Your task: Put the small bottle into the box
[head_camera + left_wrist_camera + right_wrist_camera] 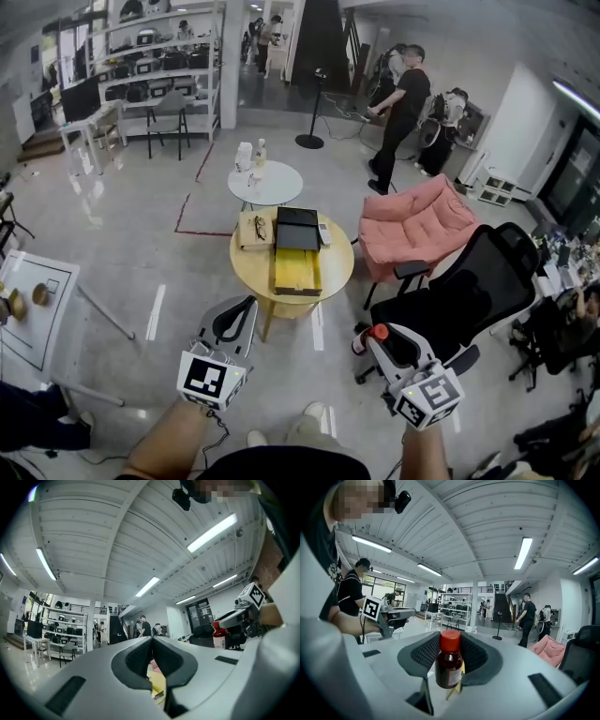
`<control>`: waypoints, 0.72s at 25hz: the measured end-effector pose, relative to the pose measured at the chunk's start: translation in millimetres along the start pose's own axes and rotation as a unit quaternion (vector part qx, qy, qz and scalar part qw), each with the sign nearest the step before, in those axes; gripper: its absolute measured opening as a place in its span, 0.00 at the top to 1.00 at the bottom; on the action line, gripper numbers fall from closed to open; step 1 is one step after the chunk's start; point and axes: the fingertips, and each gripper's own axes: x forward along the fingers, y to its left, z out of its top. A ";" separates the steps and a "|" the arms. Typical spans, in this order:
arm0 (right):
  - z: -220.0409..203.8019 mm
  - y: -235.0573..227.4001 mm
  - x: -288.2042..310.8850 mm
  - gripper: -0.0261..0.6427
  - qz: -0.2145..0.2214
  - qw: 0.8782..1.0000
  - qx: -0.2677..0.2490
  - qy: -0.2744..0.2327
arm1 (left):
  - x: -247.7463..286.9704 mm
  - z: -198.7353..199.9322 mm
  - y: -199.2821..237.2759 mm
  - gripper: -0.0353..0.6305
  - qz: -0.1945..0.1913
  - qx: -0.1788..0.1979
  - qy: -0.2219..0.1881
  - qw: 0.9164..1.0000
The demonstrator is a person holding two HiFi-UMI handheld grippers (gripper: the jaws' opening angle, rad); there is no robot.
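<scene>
Counting one small bottle (449, 665), one box (297, 267)

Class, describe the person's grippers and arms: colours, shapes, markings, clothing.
The left gripper and right gripper are pale grey, with curved jaws and dark textured pads. Each carries a white cube with black square markers. A black cable hangs by the left one. Dark top worn.

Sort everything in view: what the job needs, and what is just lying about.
Job: bottle in the right gripper; box on the yellow table.
Lying about: glasses, white table, pink armchair, office chair.
</scene>
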 end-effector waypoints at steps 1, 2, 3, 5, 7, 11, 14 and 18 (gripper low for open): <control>-1.6 -4.6 1.5 0.74 0.001 1.000 0.002 0.001 | 5.1 -1.2 -1.1 0.92 0.000 0.000 0.002 1.000; -3.2 -9.1 3.2 0.74 0.003 1.000 0.003 0.002 | 10.2 -2.5 -1.7 0.92 0.001 0.001 0.004 1.000; -5.0 -13.5 5.1 0.74 0.005 1.000 0.006 0.002 | 15.0 -4.4 -1.9 0.92 0.002 0.001 0.006 1.000; -8.7 -23.7 9.3 0.74 0.010 1.000 0.010 0.003 | 25.1 -8.6 -2.6 0.92 0.007 0.001 0.010 1.000; -11.3 -35.9 14.8 0.74 0.015 1.000 0.011 0.005 | 36.6 -12.1 -4.2 0.92 0.012 -0.002 0.013 1.000; -13.4 -55.8 26.1 0.74 0.032 0.999 0.013 0.007 | 56.0 -21.0 -9.6 0.92 0.018 -0.003 0.025 1.000; -13.6 -64.6 36.2 0.74 0.046 0.999 0.014 0.003 | 67.3 -27.6 -9.3 0.92 0.025 -0.010 0.030 0.999; -15.9 -80.4 45.1 0.74 0.057 0.998 0.013 0.002 | 83.9 -30.6 -13.0 0.92 0.030 -0.006 0.031 0.999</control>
